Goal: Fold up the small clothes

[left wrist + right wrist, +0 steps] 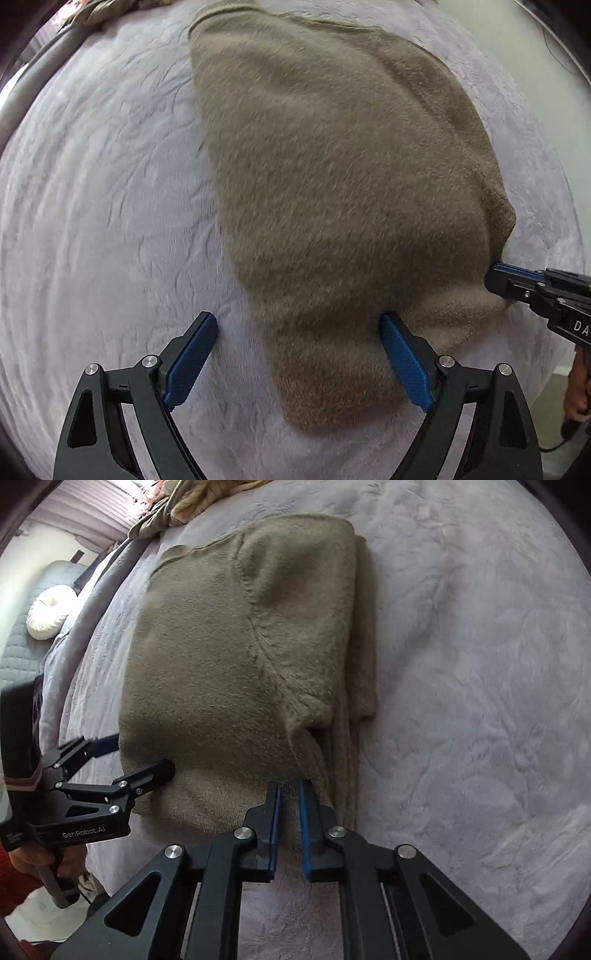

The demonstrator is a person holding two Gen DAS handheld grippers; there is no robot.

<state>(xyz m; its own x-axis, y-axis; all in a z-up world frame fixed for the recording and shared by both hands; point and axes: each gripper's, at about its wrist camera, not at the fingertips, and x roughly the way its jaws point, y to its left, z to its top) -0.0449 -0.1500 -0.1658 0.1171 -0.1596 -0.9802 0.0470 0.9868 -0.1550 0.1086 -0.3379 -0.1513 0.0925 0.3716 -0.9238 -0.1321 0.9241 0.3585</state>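
The taupe fleece garment lies partly folded on the lavender bed cover. The right gripper has its fingers nearly together, pinching the near hem; the left gripper straddles the other corner, fingers wide apart. It looks like the start of the next fold, which needs the left to close before both lift together.

I see a bed spread with a pale lavender plush blanket, a heap of crumpled fabric at its far edge, a grey quilted seat with a round white cushion beside it, and daylight through a slatted blind.
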